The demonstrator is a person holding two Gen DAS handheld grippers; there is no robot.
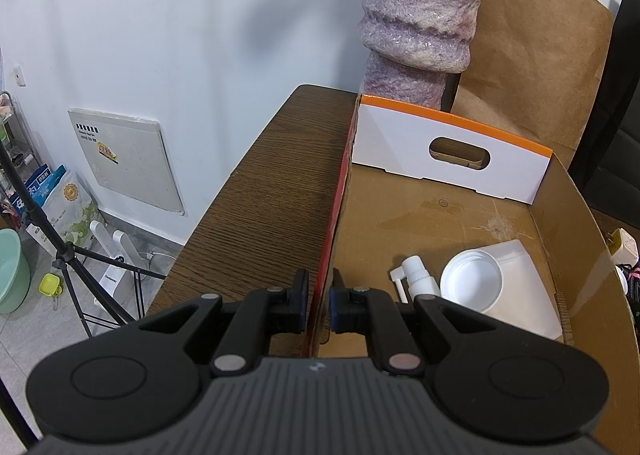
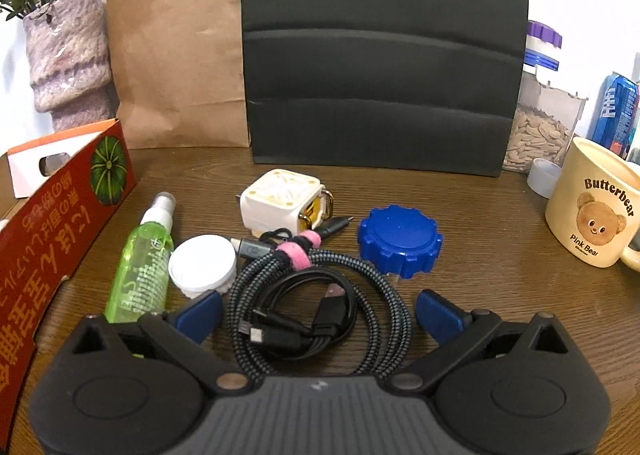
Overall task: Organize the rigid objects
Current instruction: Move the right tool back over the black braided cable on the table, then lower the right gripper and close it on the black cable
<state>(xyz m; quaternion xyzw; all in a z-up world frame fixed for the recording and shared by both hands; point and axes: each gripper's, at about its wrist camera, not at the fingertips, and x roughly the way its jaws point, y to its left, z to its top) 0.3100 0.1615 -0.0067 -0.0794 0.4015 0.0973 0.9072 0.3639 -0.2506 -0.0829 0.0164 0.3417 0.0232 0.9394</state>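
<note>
Blue cap (image 2: 400, 241) lies on counter (image 2: 500, 287) at 1 o'clock from right tongs (image 2: 320, 313), which gape wide, empty. Judged light, stiff; ridged rim gives grip. Left tongs (image 1: 319, 301) pinch the cardboard box (image 1: 576, 215) wall. Box holds white lid (image 1: 471, 281), spray nozzle (image 1: 416, 279).

The counter (image 2: 480, 215) is dark brown wood grain, and on it the box (image 2: 52, 215) is red outside with white lettering, a green striped pumpkin picture and an orange rim. Right of the box lie a clear green spray bottle (image 2: 140, 267), a white cap (image 2: 202, 265), a black-and-grey braided cable (image 2: 384, 295) with a pink strap, and a blue lid (image 2: 400, 241). Farthest right from the box stands a cream mug (image 2: 592, 207) printed with a brown bear.
</note>
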